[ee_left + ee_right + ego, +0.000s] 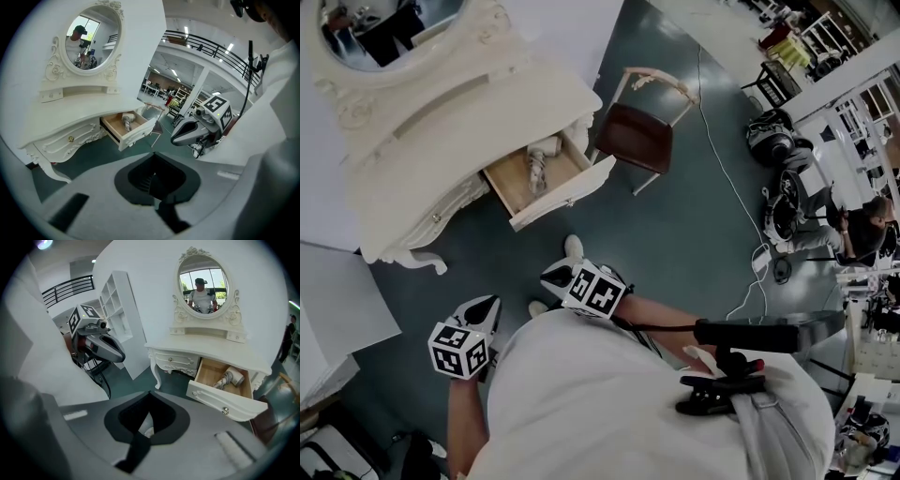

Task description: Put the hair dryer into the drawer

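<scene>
Teal floor (694,234) is seen between the clenched, empty left gripper (487,307) and right gripper (553,277) and the open wooden drawer (511,183) where the pale plastic hair dryer (539,164) is laid; both are best kept clear.

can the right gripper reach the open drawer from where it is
Probably not from here: the right gripper hangs near the person's body, floor between it and the drawer; nothing blocks the way.
</scene>
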Motion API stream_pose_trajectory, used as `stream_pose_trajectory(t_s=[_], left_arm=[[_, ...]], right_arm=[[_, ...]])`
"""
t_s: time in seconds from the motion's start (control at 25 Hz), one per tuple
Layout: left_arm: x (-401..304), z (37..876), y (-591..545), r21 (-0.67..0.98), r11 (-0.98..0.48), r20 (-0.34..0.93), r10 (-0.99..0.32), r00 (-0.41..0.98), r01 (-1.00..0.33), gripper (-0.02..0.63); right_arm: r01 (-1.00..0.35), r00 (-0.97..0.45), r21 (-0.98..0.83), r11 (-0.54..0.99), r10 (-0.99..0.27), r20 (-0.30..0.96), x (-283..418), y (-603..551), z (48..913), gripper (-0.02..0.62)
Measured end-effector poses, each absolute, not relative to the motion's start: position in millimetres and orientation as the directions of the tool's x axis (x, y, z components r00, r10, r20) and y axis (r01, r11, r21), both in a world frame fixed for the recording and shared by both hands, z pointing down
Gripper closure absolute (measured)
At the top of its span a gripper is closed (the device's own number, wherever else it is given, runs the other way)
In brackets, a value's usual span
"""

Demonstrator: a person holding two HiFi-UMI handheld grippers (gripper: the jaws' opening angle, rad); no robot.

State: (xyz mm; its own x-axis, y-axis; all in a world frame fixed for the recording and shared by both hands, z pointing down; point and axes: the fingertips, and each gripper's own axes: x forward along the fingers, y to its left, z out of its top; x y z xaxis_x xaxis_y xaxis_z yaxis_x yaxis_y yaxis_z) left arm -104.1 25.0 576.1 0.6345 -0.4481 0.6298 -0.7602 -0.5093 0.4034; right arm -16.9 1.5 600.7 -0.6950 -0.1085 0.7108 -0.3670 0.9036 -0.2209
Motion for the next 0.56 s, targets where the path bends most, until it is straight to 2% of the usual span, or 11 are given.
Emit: stream_pose_trajectory(t_s=[0.36, 0.56], left_arm=[[-83, 580, -16, 0.408, -0.534, 0.643, -0.408, 0.648, -0.741, 0.603], [-43, 589, -53, 0.415, -0.579, 0.633, -0.371, 0.679, -0.702, 0.603]], right_arm=[[-0.407, -0.692, -0.234, 0.883, -0.13, 0.71, 7, -35, 604, 0.597], [-0.469, -0.669, -0.23, 0.853, -0.172, 0.723, 50, -61, 612, 0.597]])
